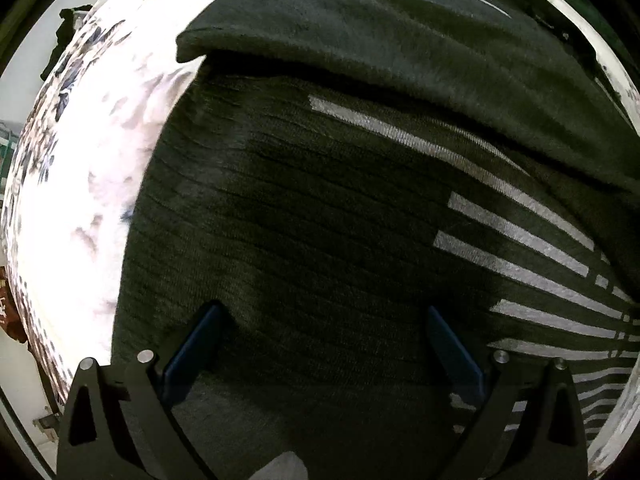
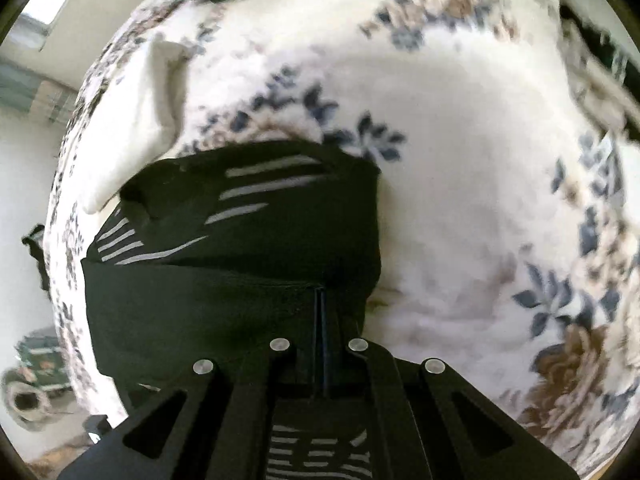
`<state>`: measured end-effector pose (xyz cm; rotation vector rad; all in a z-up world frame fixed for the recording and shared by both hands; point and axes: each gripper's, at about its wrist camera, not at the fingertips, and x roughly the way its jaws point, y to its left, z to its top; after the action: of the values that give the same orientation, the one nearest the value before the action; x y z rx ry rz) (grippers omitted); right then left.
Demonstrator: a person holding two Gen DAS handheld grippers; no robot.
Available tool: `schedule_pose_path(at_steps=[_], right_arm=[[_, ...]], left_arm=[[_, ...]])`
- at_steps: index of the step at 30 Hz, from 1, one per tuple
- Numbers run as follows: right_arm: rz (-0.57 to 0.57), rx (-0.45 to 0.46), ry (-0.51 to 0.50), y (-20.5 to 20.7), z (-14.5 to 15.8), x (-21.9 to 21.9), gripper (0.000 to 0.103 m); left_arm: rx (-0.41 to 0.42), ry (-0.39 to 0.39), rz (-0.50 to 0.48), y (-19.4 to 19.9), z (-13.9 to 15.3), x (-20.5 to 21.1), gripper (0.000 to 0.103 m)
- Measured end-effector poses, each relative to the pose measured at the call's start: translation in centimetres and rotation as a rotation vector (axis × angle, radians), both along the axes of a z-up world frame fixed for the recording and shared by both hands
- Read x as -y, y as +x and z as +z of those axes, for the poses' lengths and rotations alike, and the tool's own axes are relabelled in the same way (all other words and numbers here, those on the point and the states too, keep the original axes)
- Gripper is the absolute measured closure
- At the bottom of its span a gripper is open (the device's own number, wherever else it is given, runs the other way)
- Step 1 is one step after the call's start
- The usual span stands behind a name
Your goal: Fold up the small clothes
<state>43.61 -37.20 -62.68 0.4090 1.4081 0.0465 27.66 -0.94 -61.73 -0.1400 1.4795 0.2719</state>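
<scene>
The dark striped garment (image 1: 320, 208) lay partly folded on a white floral-print bed cover (image 2: 460, 200). We kept our left claw (image 1: 324, 320) spread wide above it, while our right claw (image 2: 320, 300) pinched its folded edge; pale floor (image 2: 24, 184) showed beyond.

Left gripper (image 1: 324, 320): two matte black linkage arms are being shown at the lower corners of the frame, each pierced by a triangular cut-out and fastened with two silver round-headed pins; dark blue finger pads (image 1: 192, 354) are being carried. Right gripper (image 2: 320, 300): identical black arms, four silver pins, triangular cut-outs along the lower edge.
</scene>
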Motion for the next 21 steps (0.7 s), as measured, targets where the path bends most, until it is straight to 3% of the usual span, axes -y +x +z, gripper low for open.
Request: schedule_pose_path(at_steps=[3,4,7,8,9,12,16,18,21], right_arm=[[-0.026,-0.120,-0.007,0.6,-2.5,1.3,0.100],[-0.061,-0.107,-0.024,0.4,-2.2,1.9,0.099],[-0.120,-0.029,-0.069,-0.3,-0.2,2.6,0.078],[-0.109,-0.003,-0.076,-0.4,0.3,2.2,0.067],[-0.095,0.012,-0.081,-0.4,0.5,1.7,0.062],[0.044,0.006,-0.095,-0.1,-0.4,-1.8,0.062],[0.233,-0.144,-0.221,-1.8,-4.3,-4.8,0.062],[0.223,-0.168,-0.194,-3.2,-4.6,-4.0,0.055],[0.155,-0.159,-0.133,-3.8,-3.0,-1.9,0.055]], left_arm=[[0.014,-0.004,0.021,0.7,1.1,-0.1,0.000],[0.024,0.010,0.025,0.9,1.7,-0.3,0.000],[0.051,0.043,0.031,1.5,3.1,-0.8,0.000],[0.056,0.058,0.033,1.8,3.4,-1.0,0.000],[0.063,0.067,0.034,2.2,3.8,-1.0,0.000],[0.065,0.088,0.024,3.4,4.3,-1.2,0.000],[0.080,0.095,0.028,4.0,4.5,-2.3,0.000],[0.093,0.086,0.026,3.7,4.6,-2.3,0.000],[0.102,0.053,0.030,3.9,4.8,-2.4,0.000]])
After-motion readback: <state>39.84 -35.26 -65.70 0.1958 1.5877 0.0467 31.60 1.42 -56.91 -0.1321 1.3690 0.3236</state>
